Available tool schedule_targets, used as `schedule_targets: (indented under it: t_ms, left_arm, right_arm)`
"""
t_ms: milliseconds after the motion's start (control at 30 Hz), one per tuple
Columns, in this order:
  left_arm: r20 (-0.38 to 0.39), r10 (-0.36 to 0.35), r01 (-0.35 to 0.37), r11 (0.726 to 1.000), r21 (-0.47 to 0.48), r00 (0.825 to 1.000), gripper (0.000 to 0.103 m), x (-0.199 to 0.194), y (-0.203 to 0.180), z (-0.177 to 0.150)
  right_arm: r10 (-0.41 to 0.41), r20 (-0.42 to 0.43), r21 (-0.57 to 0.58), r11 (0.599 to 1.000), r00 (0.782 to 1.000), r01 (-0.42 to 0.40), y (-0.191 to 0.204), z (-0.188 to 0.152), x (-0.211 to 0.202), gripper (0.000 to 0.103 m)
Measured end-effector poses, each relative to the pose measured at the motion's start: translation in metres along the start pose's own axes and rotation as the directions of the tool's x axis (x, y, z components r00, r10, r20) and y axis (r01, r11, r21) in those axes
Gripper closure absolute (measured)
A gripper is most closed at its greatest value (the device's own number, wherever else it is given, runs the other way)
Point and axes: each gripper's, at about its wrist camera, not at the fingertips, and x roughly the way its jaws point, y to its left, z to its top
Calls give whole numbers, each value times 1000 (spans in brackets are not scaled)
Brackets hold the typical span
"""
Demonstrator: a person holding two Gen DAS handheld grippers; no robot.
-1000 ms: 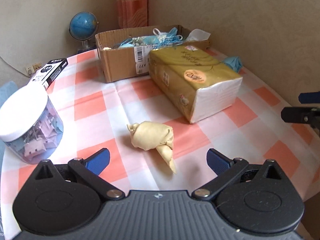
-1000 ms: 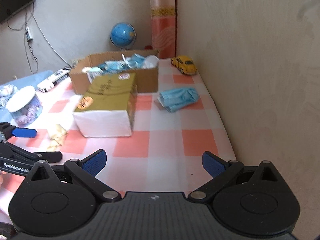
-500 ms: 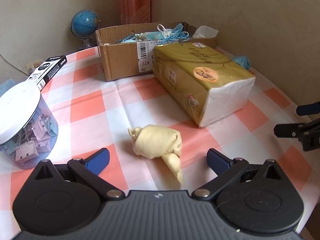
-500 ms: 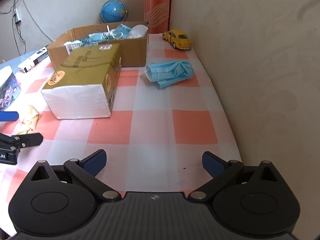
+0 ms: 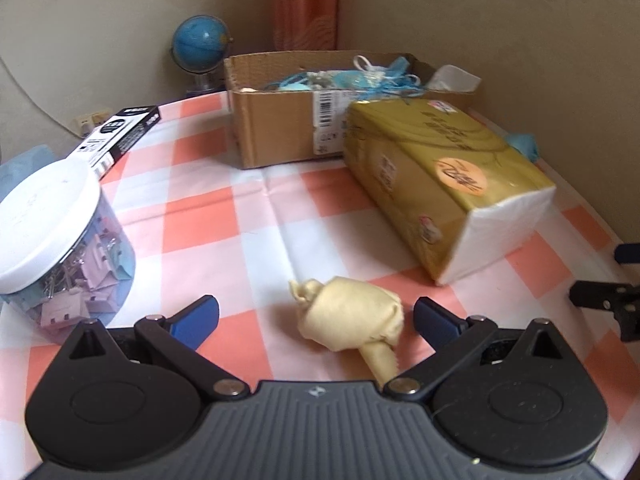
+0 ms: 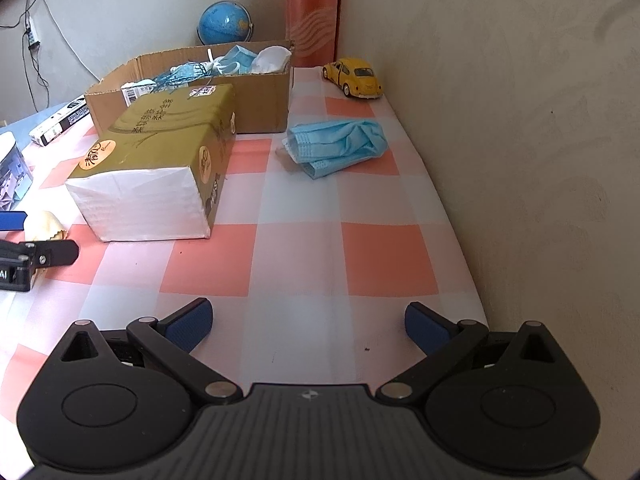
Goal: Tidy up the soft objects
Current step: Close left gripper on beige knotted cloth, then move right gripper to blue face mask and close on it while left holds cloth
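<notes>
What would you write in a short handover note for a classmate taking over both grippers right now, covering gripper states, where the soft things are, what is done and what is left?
Left gripper: open, empty, its fingers either side of the knotted yellow cloth on the checked tablecloth.
Right gripper: open, empty, over bare tablecloth, facing the blue face mask that lies beside the cardboard box.
Done: several masks and other soft pieces already lie in the cardboard box.
Left: the yellow cloth, the loose mask, and possibly the tissue pack in front of the box.
</notes>
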Motion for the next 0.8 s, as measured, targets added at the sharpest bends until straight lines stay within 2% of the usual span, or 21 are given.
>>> schedule_targets:
  t_ms: [100, 167, 233, 400, 500, 600, 800]
  left_arm:
    - [-6, 4, -4, 1000, -2, 1000, 1, -1, 0, -1]
    - [-7, -14, 14, 1000, 8, 1000, 5, -4, 0, -2]
    - [1, -36, 36, 999, 20, 999, 18, -9, -2, -3]
    - [22, -43, 42, 998, 39, 999, 38, -15, -5, -4]
    - [30, -45, 44, 998, 33, 999, 40, -15, -7, -6]
    - [42, -38, 36, 998, 42, 998, 49, -17, -9, -6]
    - [45, -39, 37, 998, 43, 998, 49, -16, -10, -6]
  right_arm:
    - [3, 4, -4, 1000, 1000, -3, 0, 0, 1, 0]
    - [5, 5, -7, 1000, 1000, -5, -1, 1, 1, 0]
    - [5, 7, -8, 1000, 1000, -5, -1, 0, 1, 0]
    - [2, 12, -5, 1000, 1000, -2, 1, -1, 0, 0]
    - [0, 4, -3, 1000, 1000, 0, 1, 1, 0, 0]
    - [-16, -16, 4, 1000, 1000, 16, 2, 7, -3, 0]
    - [-45, 91, -27, 999, 995, 48, 2, 37, -26, 3]
